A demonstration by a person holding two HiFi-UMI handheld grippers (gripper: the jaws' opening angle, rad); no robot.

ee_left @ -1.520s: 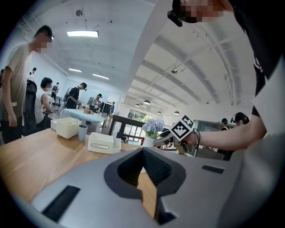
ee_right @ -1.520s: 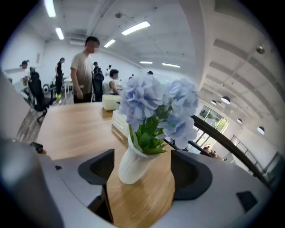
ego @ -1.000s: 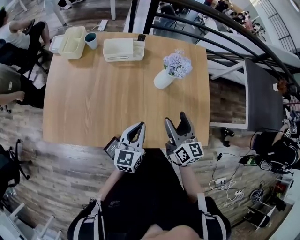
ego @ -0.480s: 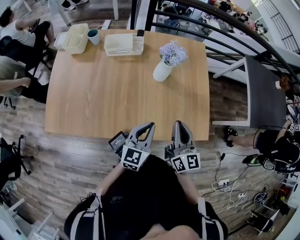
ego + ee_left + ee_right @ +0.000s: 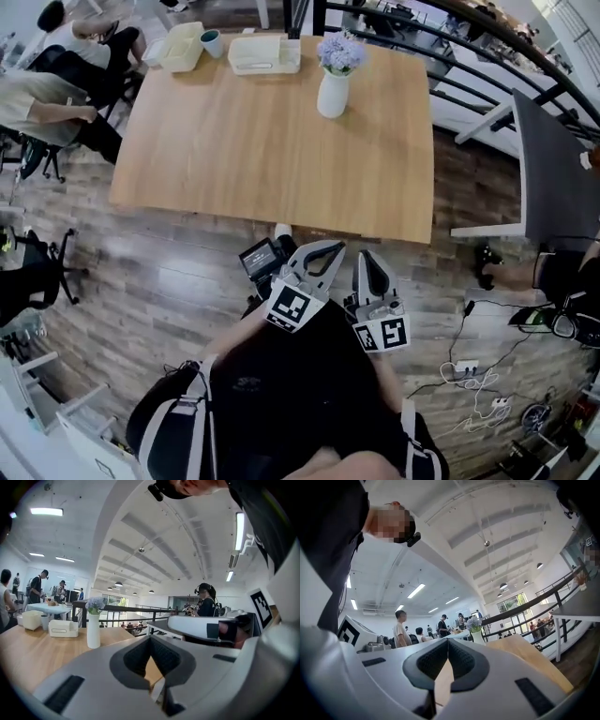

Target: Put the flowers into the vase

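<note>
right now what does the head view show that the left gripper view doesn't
Head view only: the plank floor and loose cables near the person's feet. Left gripper view only: the ceiling lights and a standing person wearing headgear. Both: the table, the white vase with the flowers already in it, the white box, and the left gripper, jaws together and empty.

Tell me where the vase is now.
In the head view the vase stands near the table's far edge, just right of the beige tray, holding the flowers.
</note>
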